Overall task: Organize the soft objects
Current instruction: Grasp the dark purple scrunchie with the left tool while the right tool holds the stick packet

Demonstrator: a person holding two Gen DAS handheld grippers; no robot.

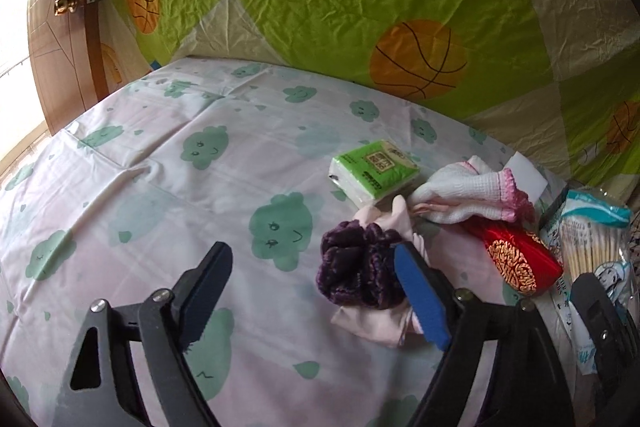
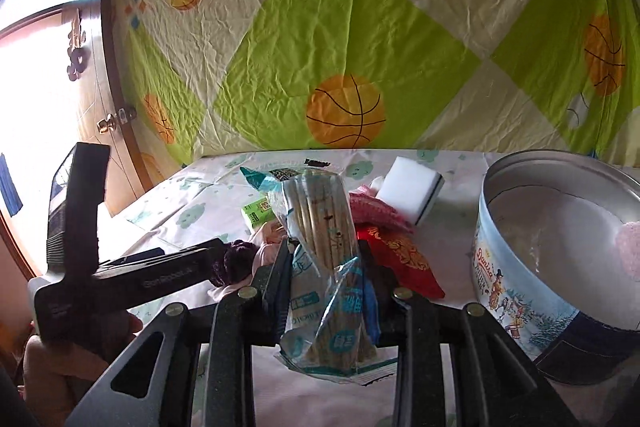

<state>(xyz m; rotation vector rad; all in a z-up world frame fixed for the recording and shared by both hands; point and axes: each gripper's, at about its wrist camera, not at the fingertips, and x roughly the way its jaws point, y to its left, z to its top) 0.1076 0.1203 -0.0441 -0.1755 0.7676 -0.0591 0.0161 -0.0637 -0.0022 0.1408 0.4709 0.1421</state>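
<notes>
The right gripper (image 2: pixel 324 259) pinched a clear packet of cotton swabs (image 2: pixel 324 227) between its fingers, lifted above the bed (image 2: pixel 208 195). Just right of it stood a round cookie tin (image 2: pixel 560 267), open. Beyond lay a red pouch (image 2: pixel 404 259) and a white sponge (image 2: pixel 408 187). The left gripper (image 1: pixel 316 267) was spread wide over the sheet, gripping nothing; its right finger touched a purple scrunchie (image 1: pixel 352 275). Farther off lay a green tissue pack (image 1: pixel 372 171) and a white knit cloth (image 1: pixel 468 195).
</notes>
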